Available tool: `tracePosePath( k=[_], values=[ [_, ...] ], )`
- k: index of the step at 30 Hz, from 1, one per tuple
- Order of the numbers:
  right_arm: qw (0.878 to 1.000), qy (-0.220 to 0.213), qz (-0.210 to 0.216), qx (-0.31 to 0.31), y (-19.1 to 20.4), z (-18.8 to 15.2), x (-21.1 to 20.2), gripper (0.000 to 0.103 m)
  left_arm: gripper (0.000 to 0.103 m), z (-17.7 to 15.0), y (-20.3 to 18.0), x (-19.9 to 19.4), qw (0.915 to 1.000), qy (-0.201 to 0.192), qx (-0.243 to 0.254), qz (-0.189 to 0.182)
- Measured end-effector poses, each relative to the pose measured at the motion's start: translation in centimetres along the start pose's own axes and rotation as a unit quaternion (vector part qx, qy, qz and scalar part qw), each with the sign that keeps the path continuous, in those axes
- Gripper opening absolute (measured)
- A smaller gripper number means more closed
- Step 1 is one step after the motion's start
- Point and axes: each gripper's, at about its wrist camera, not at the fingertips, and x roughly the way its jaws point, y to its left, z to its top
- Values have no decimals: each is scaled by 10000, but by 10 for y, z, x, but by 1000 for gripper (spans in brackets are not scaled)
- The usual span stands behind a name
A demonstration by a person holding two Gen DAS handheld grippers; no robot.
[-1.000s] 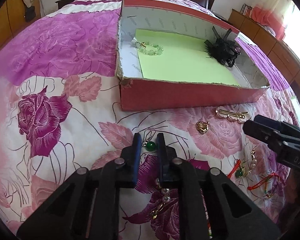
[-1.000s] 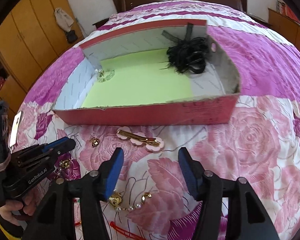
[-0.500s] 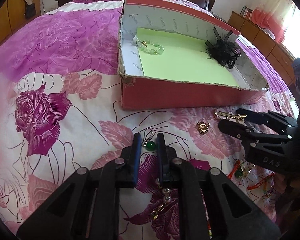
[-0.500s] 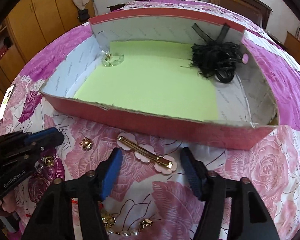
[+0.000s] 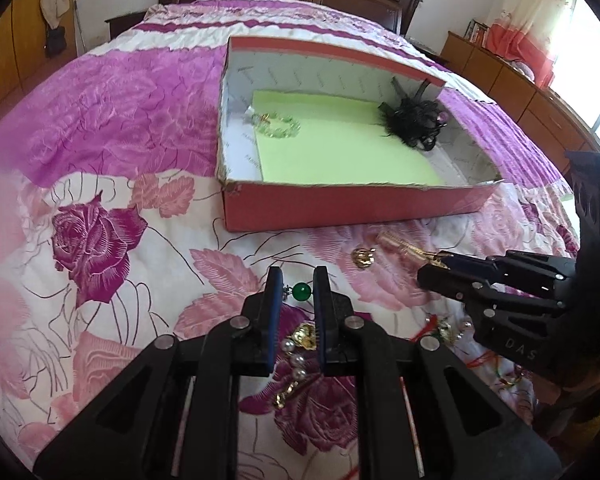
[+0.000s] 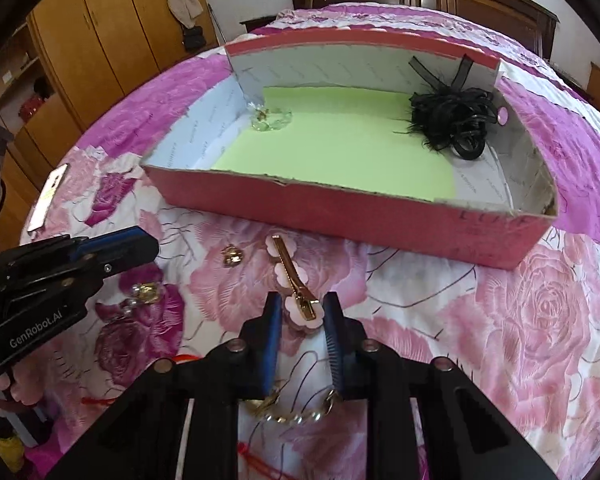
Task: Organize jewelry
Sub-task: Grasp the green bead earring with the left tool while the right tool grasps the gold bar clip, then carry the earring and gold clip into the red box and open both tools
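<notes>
Glossy gold metal hair clip (image 6: 296,280), matt cardboard box (image 6: 340,216), cloth bedspread (image 6: 540,320).

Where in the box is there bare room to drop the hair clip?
The middle of the green liner is bare, between the bead bracelet in the far left corner and the black hair bow at the far right. The near strip along the box front wall is free too. The bedspread left of the clip is crowded with jewelry.

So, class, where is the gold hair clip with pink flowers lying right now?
In the right wrist view, the gold hair clip lies on the bedspread before the red box, one end between the right gripper fingers.
</notes>
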Motion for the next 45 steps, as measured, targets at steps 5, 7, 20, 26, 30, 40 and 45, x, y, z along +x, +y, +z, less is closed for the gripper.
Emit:
tracePosePath(
  k=[5,7,20,26,30,40,45],
  values=[
    [9998,-163,124,5,5,-6,-15,23,7,0,-6,-13,9999,-145,58,-5],
    [9996,-230,144,10,6,-8,-22,23,7,1,-8,-20,9997,-216,75,-38],
    [9953,-869,259,332,-4,-9,-77,23,7,31,-16,-60,9967,-752,204,-216],
    [9920,-1160,194,455,-12,0,-95,23,7,50,-16,-65,9953,-906,296,-166],
    [9902,-1288,93,530,-22,9,-101,23,7,64,-18,-60,9945,-978,353,-92],
    [9878,-1340,-296,733,-58,41,-89,23,7,91,-20,-24,9953,-910,317,-42],
    [9876,-1225,-560,802,-76,55,-69,23,7,97,-19,8,9974,-673,261,0]
  ],
)
